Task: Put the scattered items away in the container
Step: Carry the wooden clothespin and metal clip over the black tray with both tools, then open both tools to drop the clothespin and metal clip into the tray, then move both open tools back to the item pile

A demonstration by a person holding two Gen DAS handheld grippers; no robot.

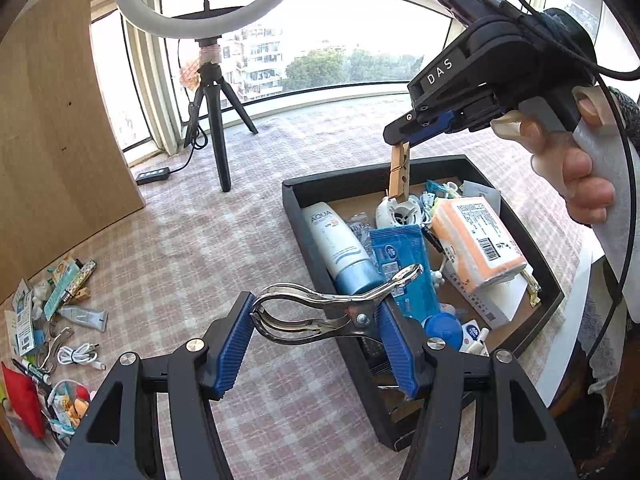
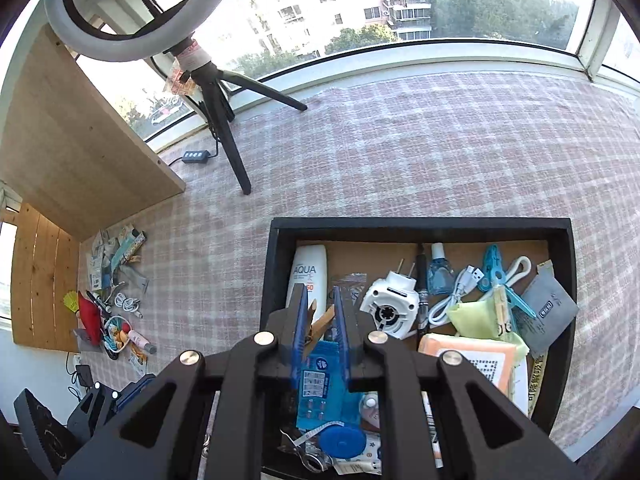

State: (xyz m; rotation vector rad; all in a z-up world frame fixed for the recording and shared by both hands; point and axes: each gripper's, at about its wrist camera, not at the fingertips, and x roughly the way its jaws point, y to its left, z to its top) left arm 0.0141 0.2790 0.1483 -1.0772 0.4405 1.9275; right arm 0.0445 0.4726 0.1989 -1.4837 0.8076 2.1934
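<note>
In the left wrist view my left gripper [image 1: 314,316] is shut on a silver metal spring clamp [image 1: 344,300], held crosswise between the blue pads over the near left edge of the black tray [image 1: 292,200]. My right gripper [image 1: 400,140], held by a hand, is shut on a wooden clothespin [image 1: 399,176] that hangs above the tray's far part. In the right wrist view the clothespin [image 2: 320,326] sits between the right gripper [image 2: 318,300] fingers, above the tray [image 2: 420,226]. The tray holds a white AQUA tube [image 2: 306,272], a blue wipes pack, an orange tissue pack and a white plug.
A pile of scattered items [image 1: 52,312] [image 2: 112,300] lies at the left on the checked cloth. A ring light on a black tripod [image 1: 218,128] [image 2: 224,128] stands at the back, with a wooden board [image 1: 52,140] left of it and windows behind.
</note>
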